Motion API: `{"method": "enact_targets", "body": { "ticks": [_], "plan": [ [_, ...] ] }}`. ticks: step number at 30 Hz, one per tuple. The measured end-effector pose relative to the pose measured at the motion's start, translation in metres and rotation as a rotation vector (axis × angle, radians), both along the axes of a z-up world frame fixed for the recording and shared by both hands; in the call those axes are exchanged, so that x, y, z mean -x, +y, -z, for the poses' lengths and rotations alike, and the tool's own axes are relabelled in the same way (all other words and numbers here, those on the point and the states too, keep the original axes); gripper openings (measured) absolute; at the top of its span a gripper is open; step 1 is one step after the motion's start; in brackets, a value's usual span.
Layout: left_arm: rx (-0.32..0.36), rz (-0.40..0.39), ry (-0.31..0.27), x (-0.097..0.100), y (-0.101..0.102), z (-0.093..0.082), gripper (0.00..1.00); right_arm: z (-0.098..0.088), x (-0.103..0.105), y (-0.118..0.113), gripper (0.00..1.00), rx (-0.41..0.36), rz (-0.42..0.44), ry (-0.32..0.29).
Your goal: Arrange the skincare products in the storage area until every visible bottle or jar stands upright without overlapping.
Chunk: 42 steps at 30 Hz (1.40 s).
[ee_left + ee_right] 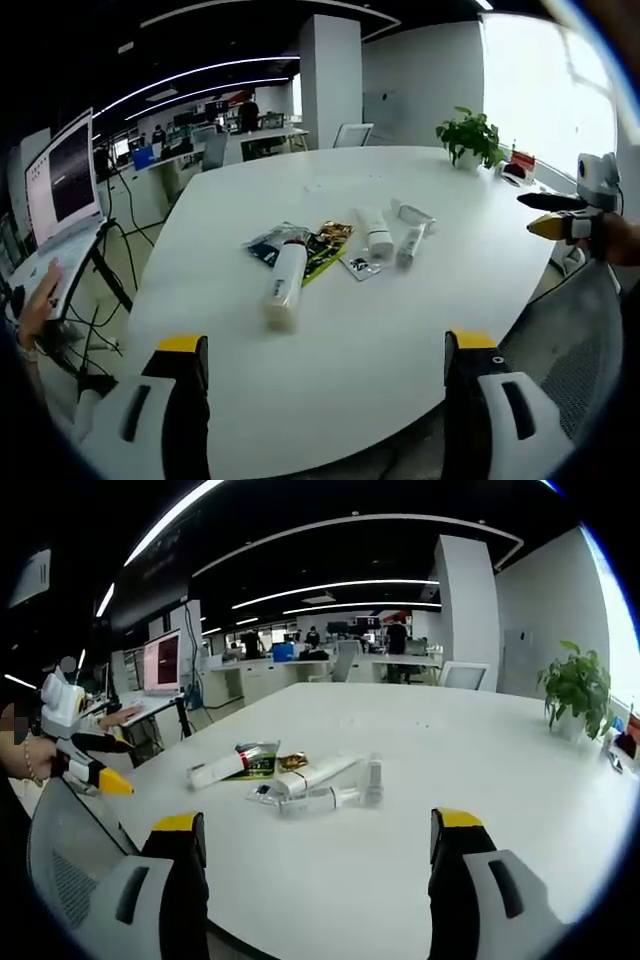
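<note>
Both grippers, left [325, 350] and right [318, 830], hang spread apart over the near tabletop [400, 330] edge, holding nothing. Tubes [285, 280] and packets [325, 245] lie flat at twelve o'clock, open white surface all around them.

Bare white table [340, 330] lies just ahead of the left gripper [325, 360]. Farther ahead, lying tubes [285, 280] and packets [325, 245] block the middle.

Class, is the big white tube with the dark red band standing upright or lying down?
Lying down: the white tube rests lengthwise on the table, partly over flat sachets.
</note>
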State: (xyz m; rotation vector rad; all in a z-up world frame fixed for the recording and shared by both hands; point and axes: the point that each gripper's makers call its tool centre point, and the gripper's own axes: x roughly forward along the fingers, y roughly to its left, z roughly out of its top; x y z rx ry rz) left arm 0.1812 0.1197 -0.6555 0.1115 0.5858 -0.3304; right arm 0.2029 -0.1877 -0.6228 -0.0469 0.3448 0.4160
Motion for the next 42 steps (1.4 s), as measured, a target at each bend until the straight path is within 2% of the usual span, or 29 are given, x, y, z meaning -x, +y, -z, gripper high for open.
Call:
{"method": "enact_targets", "body": {
  "ticks": [9, 16, 32, 42],
  "plan": [
    [-0.015, 0.024, 0.026, -0.008, 0.002, 0.005, 0.92, 0.001, 0.0, 0.0, 0.91, 0.011, 0.001, 0.001],
    [-0.026, 0.048, 0.041, -0.022, 0.001, 0.005, 0.92, 0.0, 0.0, -0.002, 0.91, 0.007, 0.015, 0.0],
    [-0.091, 0.136, 0.093, -0.07, -0.006, 0.016, 0.88, 0.0, -0.002, -0.007, 0.89, 0.009, 0.04, -0.001],
    [-0.144, 0.193, 0.162, -0.099, -0.007, 0.03, 0.85, 0.001, -0.003, -0.011, 0.89, 0.006, 0.062, 0.004]
  ]
}}
